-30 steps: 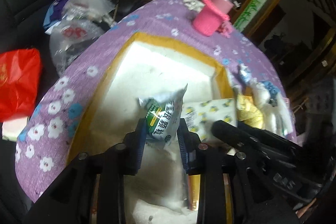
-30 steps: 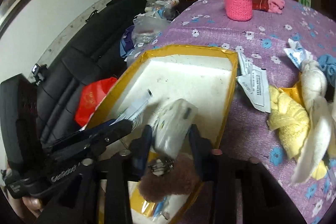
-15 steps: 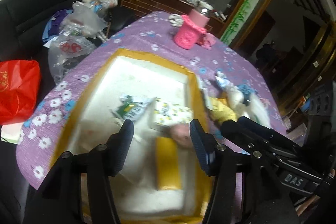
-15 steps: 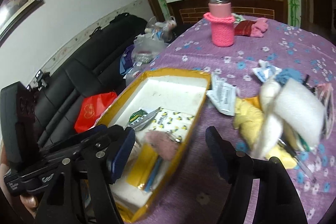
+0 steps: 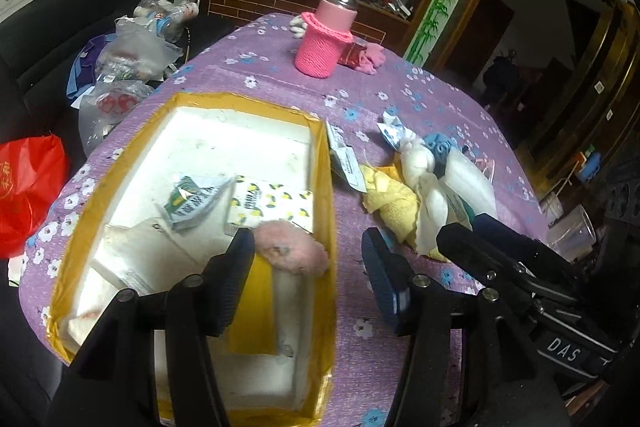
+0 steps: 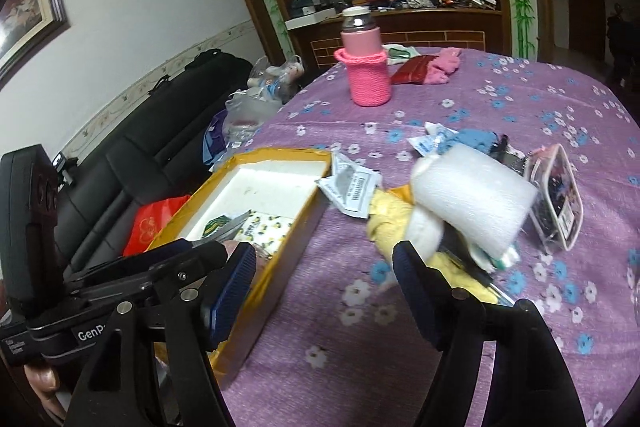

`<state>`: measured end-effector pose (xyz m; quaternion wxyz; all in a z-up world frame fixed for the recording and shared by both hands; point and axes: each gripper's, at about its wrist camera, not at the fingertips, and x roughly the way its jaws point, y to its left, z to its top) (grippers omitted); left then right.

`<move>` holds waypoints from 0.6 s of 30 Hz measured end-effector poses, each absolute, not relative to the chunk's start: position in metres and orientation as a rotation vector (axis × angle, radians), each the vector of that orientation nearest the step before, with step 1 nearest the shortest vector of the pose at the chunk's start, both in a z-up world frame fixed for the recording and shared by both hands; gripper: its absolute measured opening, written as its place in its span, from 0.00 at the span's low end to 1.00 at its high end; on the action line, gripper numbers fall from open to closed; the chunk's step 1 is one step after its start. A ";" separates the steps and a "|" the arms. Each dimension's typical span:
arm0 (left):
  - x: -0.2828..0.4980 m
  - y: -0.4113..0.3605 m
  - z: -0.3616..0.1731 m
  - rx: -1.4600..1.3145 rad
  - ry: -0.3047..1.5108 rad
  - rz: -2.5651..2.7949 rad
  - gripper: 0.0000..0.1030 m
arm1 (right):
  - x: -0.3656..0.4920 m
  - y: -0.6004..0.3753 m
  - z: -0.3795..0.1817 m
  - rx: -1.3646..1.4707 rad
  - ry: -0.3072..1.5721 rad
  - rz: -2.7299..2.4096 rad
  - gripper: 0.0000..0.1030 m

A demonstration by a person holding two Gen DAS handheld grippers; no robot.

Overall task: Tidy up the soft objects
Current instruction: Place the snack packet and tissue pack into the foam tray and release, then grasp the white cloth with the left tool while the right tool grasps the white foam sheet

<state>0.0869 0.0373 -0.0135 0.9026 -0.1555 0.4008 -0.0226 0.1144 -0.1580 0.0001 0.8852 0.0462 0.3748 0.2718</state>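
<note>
We have both grippers clear of the yellow-edged box (image 5: 326,195), and each stands well open with nothing between its pads: the left gripper (image 5: 306,281) hovers over the box's near end and the right gripper (image 6: 324,297) over the purple counter (image 6: 500,107) beside it, each having just spread its jaws. The green sachet (image 5: 188,203), the lemon-print pack (image 5: 272,205) and the pink fluffy piece (image 5: 290,251) lie inside the box. The rest of the soft things sit heaped on the counter just right of the box: the yellow cloth (image 6: 390,221), the white foam roll (image 6: 476,203) and the white knotted cloth (image 5: 420,163). Our worry is that heap: the pieces overlap, so closing on one could drag its neighbours along or knock the clear hard case (image 6: 558,203) beside them. The foam roll looks springy and could squirt out of a shallow pinch.
</note>
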 end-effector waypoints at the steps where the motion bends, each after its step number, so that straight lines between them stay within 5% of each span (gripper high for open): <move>1: 0.087 0.034 -0.013 -0.319 0.831 -0.048 0.53 | 0.114 -0.162 0.000 0.106 0.783 0.566 0.69; 18: 0.094 -0.010 -0.017 -0.308 0.870 -0.159 0.53 | 0.159 -0.271 -0.025 0.356 0.872 0.472 0.69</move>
